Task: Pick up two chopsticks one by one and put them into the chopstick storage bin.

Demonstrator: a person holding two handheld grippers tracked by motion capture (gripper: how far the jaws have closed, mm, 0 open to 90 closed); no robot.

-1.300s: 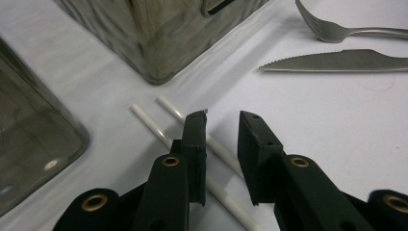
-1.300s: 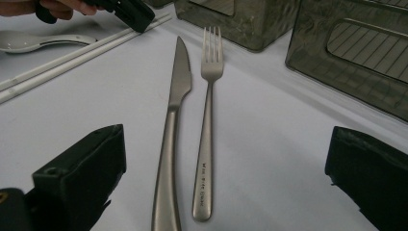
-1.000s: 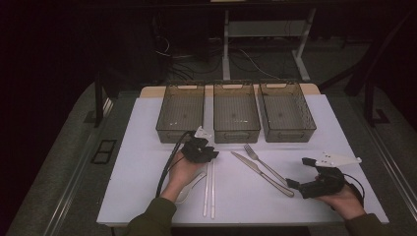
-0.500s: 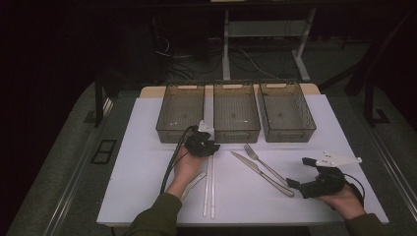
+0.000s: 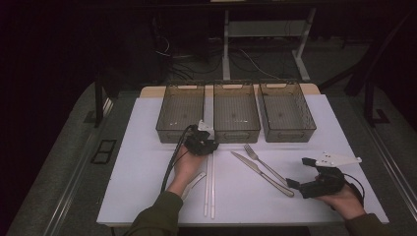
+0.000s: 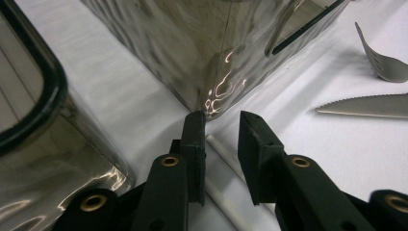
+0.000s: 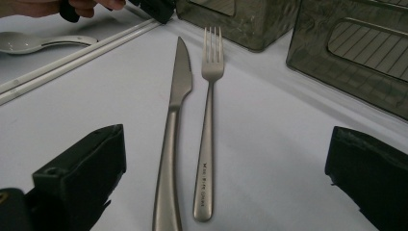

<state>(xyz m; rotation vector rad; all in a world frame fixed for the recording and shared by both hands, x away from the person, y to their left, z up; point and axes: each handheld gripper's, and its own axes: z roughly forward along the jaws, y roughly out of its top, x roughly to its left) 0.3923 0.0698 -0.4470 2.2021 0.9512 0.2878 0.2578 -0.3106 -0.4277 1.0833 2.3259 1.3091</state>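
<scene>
At the frame's lower right the right gripper (image 5: 294, 173) rests wide open and empty near a knife (image 5: 260, 173) and fork (image 5: 263, 162), while at centre the left gripper (image 5: 210, 147), jaws just narrowed, straddles the far tips of two white chopsticks (image 5: 209, 187) without visibly pinching them, below three bins (image 5: 236, 132).

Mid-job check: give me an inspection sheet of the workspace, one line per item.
Surface: white table top, flat.
Job's things: two white chopsticks lying parallel; far ends between the left gripper's jaws, not pinched.
Clutter: three smoky transparent plastic bins in a row; steel knife and steel fork side by side; white spoon beside the left hand.
Grippers: left gripper jaws narrowly apart, just closing a little; right gripper wide open, resting on the table.
Cables: black cable trailing from the left gripper.
Surroundings: dark floor, desk legs and wires behind.
</scene>
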